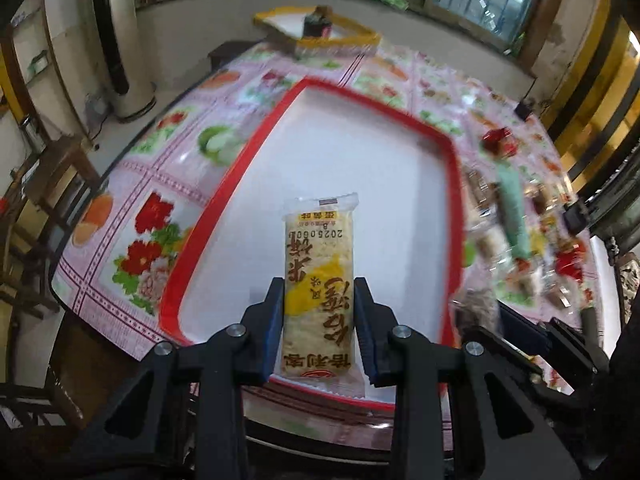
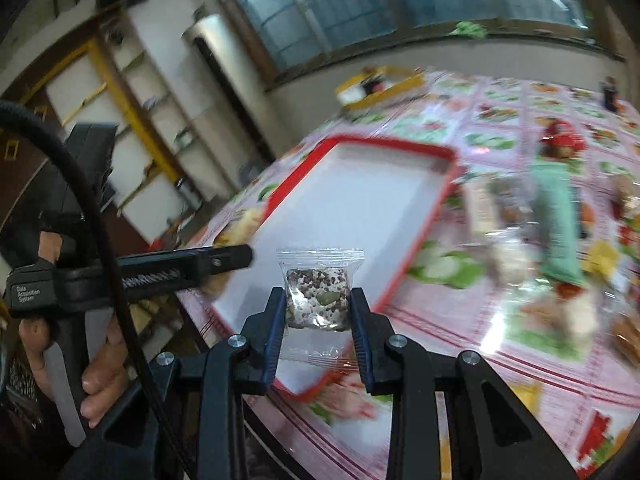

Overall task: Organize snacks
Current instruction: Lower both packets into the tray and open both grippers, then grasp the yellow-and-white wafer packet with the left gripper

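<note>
Both tongs grip snacks above the red-rimmed tray (image 1: 256, 148).

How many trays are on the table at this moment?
2. The red-rimmed white tray lies on the near part of the table, below both held snacks. The yellow-rimmed tray sits at the far edge by the window, a dark bottle in it. Others may lie outside the views.

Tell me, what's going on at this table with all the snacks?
A person is sorting snacks with a gripper in each hand. The left gripper is shut on a long rice cracker packet, the right gripper on a small clear-wrapped nut square. Both hang over the red-rimmed tray, which has nothing lying in it; more snacks lie beside it.
</note>
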A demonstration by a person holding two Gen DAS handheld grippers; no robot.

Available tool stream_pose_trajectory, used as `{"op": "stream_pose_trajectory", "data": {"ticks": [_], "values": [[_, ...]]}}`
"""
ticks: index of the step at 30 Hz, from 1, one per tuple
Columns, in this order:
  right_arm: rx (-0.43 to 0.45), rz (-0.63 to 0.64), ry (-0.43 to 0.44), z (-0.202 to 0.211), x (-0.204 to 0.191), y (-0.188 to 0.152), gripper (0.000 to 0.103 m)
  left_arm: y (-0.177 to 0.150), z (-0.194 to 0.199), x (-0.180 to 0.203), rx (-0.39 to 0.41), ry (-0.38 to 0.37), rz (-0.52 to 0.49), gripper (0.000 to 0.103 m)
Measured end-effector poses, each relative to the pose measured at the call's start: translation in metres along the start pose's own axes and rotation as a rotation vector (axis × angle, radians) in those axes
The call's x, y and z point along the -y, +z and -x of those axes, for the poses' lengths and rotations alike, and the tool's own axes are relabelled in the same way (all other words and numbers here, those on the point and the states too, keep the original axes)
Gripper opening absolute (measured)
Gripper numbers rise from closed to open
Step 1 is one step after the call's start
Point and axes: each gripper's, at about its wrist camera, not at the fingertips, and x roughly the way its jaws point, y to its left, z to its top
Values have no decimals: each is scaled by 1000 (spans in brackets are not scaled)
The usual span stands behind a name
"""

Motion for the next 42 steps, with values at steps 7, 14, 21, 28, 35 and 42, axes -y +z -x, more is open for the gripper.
{"op": "stream_pose_trajectory", "data": {"ticks": [7, 14, 21, 28, 35, 42], "values": [[-112, 30, -21, -46, -9, 4, 31, -4, -17, -14, -26, 42, -22, 35], [-157, 100, -99, -64, -20, -2, 31, -8, -27, -17, -52, 65, -25, 35], [-173, 121, -126, -72, -20, -6, 34, -11, -39, -21, -115, 67, -7, 42], [5, 20, -67, -6, 3, -1, 66, -14, 13, -1, 96, 13, -18, 82], [140, -121, -182, 83, 66, -18, 78, -31, 41, 79, 162, -207, -289, 88], [136, -372, -215, 118, 151, -47, 78, -67, 8, 175, 65, -297, -650, 93]]}}
